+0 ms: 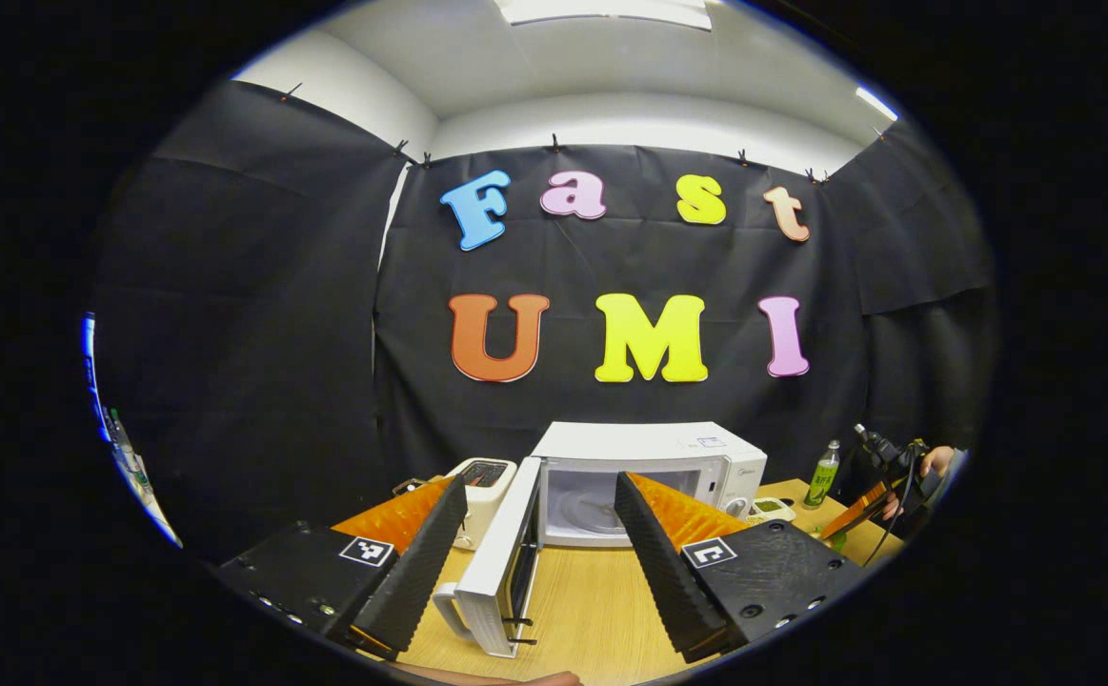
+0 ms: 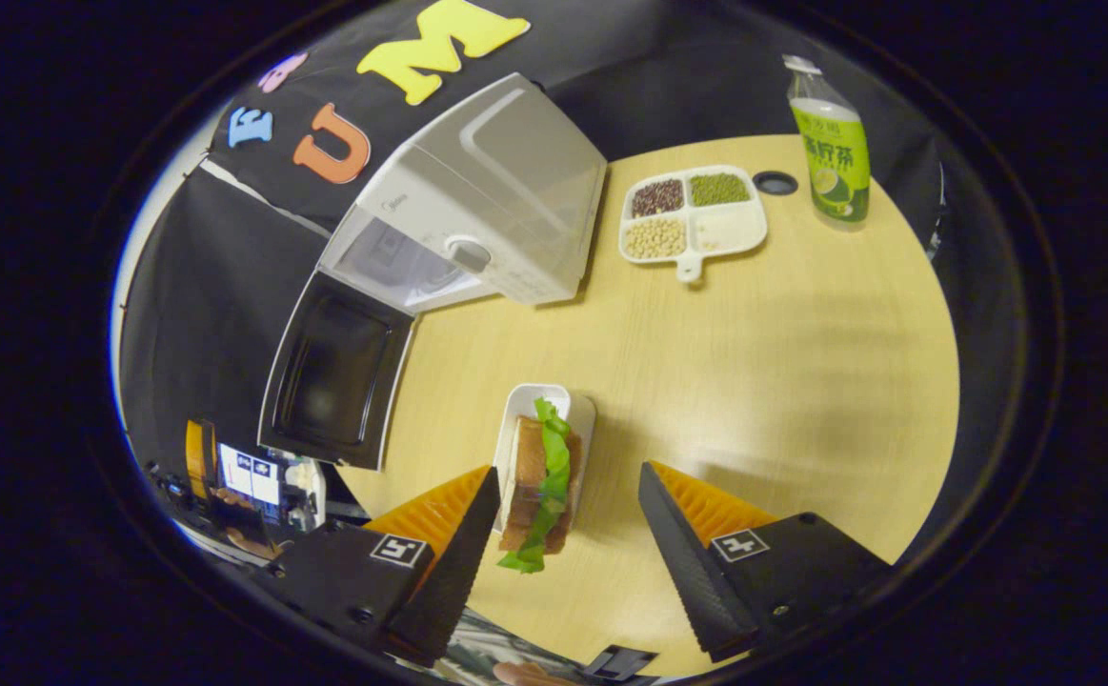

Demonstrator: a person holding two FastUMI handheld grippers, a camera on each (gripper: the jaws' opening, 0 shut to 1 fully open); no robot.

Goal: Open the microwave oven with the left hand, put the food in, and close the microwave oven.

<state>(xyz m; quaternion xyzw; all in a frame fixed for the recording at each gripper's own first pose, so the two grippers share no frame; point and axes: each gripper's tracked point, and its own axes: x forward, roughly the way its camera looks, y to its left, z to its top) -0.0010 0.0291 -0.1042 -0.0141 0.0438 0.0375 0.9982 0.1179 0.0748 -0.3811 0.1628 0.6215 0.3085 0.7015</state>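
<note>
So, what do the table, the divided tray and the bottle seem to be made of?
Table: light wood or a wood-look laminate, with faint grain and a matte top. Tray: white and smooth, ceramic or plastic; I cannot tell which. Bottle: probably clear plastic with a green printed wrap and a pale cap.

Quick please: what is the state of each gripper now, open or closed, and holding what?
Left gripper: open, holding nothing, facing the open microwave.
Right gripper: open, holding nothing, its fingers either side of the sandwich.
</note>
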